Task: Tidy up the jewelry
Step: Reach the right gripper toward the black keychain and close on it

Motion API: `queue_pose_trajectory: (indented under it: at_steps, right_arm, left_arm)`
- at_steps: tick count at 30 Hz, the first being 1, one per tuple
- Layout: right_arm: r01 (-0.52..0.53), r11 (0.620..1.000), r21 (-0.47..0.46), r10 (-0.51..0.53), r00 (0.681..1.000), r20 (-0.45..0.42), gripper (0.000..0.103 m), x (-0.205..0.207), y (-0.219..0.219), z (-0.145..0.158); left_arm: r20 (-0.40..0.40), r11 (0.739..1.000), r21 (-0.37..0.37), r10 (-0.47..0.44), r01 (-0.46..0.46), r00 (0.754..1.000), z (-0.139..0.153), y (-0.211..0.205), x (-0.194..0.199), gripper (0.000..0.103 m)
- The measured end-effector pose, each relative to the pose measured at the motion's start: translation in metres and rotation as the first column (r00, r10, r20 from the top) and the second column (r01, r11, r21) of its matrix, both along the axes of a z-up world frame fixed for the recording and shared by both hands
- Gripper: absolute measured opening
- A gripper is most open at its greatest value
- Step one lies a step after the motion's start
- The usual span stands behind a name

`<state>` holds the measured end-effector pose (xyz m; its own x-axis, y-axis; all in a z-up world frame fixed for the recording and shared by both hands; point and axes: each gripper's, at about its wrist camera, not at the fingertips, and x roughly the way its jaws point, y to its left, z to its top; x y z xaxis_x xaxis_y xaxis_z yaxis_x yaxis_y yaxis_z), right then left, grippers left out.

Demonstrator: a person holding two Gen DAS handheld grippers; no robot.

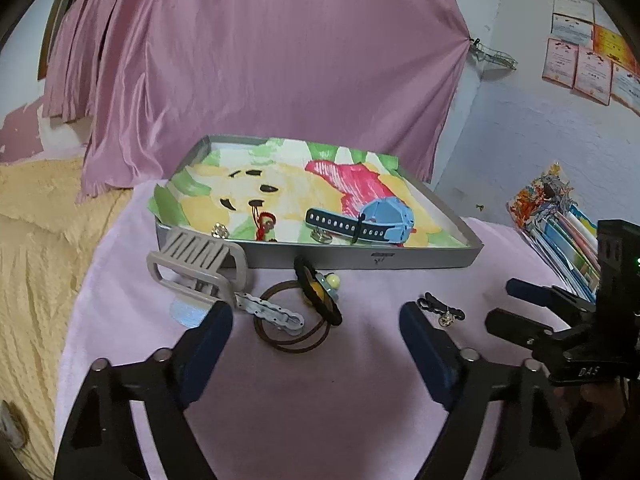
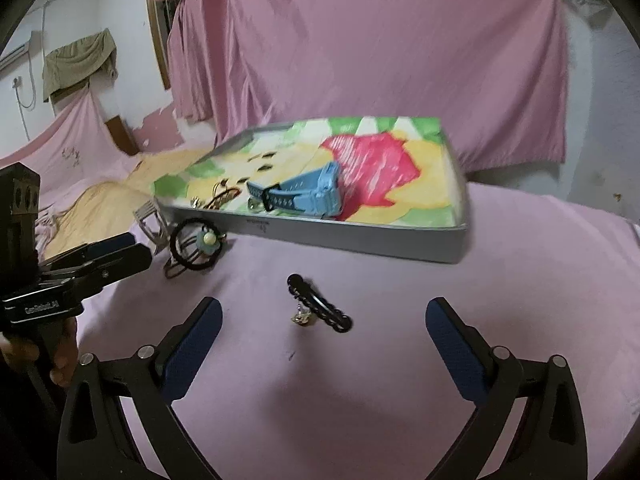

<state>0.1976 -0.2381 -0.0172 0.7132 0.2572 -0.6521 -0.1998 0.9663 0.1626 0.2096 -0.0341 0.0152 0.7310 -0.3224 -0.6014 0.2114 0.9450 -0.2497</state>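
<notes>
Both grippers, left gripper (image 1: 316, 320) and right gripper (image 2: 324, 316), stand wide and empty. The black charm bracelet (image 2: 320, 307) lies on the pink cloth (image 2: 520, 280), before the tray (image 2: 360, 242). Likely step: pickup; the right gripper must descend and straddle it.

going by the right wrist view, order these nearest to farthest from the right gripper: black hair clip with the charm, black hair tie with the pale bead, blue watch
1. The black wavy hair clip with a small metal charm, on the pink cloth just ahead of the open right gripper.
2. The black round hair tie with a pale bead, farther off to the left, by the tray's corner.
3. The blue plastic watch, inside the grey tray.
</notes>
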Motion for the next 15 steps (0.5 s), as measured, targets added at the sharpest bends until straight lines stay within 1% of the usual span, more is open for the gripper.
queue_pose_trajectory:
  at_steps: [1, 2, 4, 5, 6, 7, 9, 10, 12, 14, 15]
  right_arm:
    - [-0.010, 1.000, 0.004, 0.010, 1.000, -0.018, 0.086, 0.004, 0.002, -0.002]
    - [-0.014, 1.000, 0.005, 0.014, 1.000, -0.025, 0.083, 0.005, 0.003, -0.003]
    - [-0.027, 1.000, 0.004, 0.027, 0.999, -0.047, 0.071, 0.008, 0.007, -0.007]
    - [-0.029, 1.000, 0.003, 0.029, 0.998, -0.053, 0.068, 0.008, 0.008, -0.007]
    - [-0.034, 0.999, 0.006, 0.034, 0.998, -0.062, 0.064, 0.009, 0.009, -0.008]
    - [-0.042, 0.999, 0.011, 0.042, 0.997, -0.072, 0.062, 0.009, 0.011, -0.010]
    - [-0.047, 0.999, 0.018, 0.049, 0.995, -0.084, 0.059, 0.008, 0.013, -0.012]
    - [-0.051, 0.998, 0.024, 0.053, 0.994, -0.092, 0.053, 0.008, 0.014, -0.013]
    - [-0.060, 0.998, 0.034, 0.064, 0.992, -0.106, 0.046, 0.008, 0.015, -0.016]
    - [-0.066, 0.997, 0.032, 0.069, 0.991, -0.118, 0.044, 0.009, 0.016, -0.018]
    - [-0.070, 0.997, 0.031, 0.073, 0.989, -0.128, 0.041, 0.010, 0.019, -0.020]
  left_arm:
    - [-0.010, 1.000, -0.006, -0.002, 0.001, 1.000, -0.001, 0.000, 0.002, 0.075]
    - [-0.018, 1.000, -0.011, -0.002, 0.002, 1.000, -0.002, 0.000, 0.003, 0.072]
    - [-0.030, 1.000, -0.016, -0.004, 0.003, 1.000, -0.003, 0.000, 0.006, 0.064]
    - [-0.036, 1.000, -0.019, -0.006, 0.005, 0.999, -0.004, 0.000, 0.008, 0.062]
    - [-0.040, 1.000, -0.021, -0.009, 0.008, 0.999, -0.004, -0.001, 0.008, 0.057]
    - [-0.044, 1.000, -0.022, -0.013, 0.012, 0.999, -0.004, -0.002, 0.009, 0.053]
    - [-0.047, 1.000, -0.019, -0.022, 0.021, 0.999, -0.005, -0.004, 0.011, 0.050]
    - [-0.047, 1.000, -0.017, -0.027, 0.026, 0.999, -0.005, -0.006, 0.012, 0.046]
    - [-0.055, 0.999, -0.016, -0.038, 0.037, 0.998, -0.006, -0.008, 0.014, 0.041]
    - [-0.064, 0.999, -0.019, -0.045, 0.044, 0.997, -0.007, -0.009, 0.016, 0.038]
    - [-0.066, 0.999, -0.021, -0.044, 0.043, 0.997, -0.007, -0.009, 0.017, 0.035]
